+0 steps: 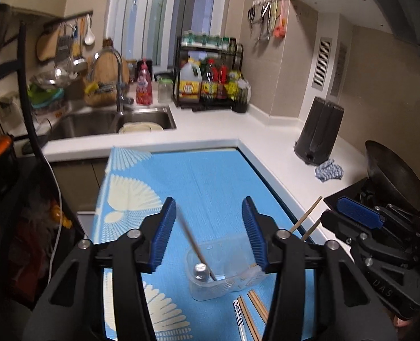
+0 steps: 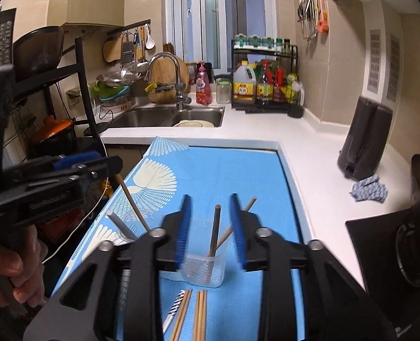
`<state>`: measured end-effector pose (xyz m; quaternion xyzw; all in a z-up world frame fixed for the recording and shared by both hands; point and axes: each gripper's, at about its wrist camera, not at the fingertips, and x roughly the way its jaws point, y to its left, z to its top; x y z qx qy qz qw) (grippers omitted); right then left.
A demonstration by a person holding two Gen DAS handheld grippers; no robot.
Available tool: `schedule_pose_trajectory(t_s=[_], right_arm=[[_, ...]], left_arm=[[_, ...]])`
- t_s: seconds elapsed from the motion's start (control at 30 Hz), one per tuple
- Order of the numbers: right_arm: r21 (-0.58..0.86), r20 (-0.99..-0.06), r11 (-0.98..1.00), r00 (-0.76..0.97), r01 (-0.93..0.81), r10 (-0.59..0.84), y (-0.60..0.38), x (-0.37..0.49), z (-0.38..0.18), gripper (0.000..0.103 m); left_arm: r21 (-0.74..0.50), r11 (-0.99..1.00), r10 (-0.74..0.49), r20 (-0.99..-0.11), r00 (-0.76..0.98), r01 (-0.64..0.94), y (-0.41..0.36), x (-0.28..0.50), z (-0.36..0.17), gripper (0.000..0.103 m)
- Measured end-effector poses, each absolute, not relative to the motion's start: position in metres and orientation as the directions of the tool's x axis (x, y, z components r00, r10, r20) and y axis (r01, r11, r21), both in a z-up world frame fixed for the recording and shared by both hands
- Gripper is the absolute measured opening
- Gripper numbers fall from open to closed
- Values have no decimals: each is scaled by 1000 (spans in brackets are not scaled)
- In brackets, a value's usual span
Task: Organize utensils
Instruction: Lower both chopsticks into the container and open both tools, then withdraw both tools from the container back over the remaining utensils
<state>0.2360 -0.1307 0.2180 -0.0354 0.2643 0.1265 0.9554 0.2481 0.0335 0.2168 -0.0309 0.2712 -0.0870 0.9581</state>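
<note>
In the left wrist view my left gripper (image 1: 209,207) is open above a clear plastic cup (image 1: 224,281) on the blue mat (image 1: 210,176). A wooden chopstick (image 1: 192,241) and a silver utensil (image 1: 201,270) lean loose in the cup. My right gripper (image 2: 210,199) is open over another clear cup (image 2: 204,270). A dark chopstick (image 2: 216,227) and a lighter one (image 2: 239,218) stand in it, touching neither pad. Several chopsticks (image 2: 200,312) and a striped-handled utensil (image 2: 177,301) lie flat on the mat in front of the cups.
The white counter (image 1: 266,142) wraps around the mat. On it stand a dark knife block (image 1: 320,130) and a blue cloth (image 1: 329,170), with a black stove (image 2: 394,244) at the right. A sink (image 2: 167,116) and a bottle rack (image 2: 266,85) are at the back. A hand (image 2: 8,267) holds the left gripper.
</note>
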Motion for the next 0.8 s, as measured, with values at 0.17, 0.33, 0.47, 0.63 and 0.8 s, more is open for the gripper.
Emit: schedule_pose_trajectory(t_s=[0.17,0.33,0.47,0.63,0.8], right_arm=[[1,-456,967,861,-254,227,-141,197,229,40],[28,-422,970,877,-240,229,-155,152,218,41],[29,-442,974,871,-226,215,-155,115,188,41],[35,-523,971,823,-237,220,-152,85,129,41],[36,-576,970,788,-241,217,-158,66,83,39]], left_arm=[[-91,986,-167,-447,879,141,37,201,232,48],[-135,984,-161,-414,896,114,53,154,218,48],[-131,988,-133,-411,902,86,58,121,188,41],[-153,987,-125,-479,869,58,57,93,130,28],[-138,988,-131,-531,837,66,46,70,82,23]])
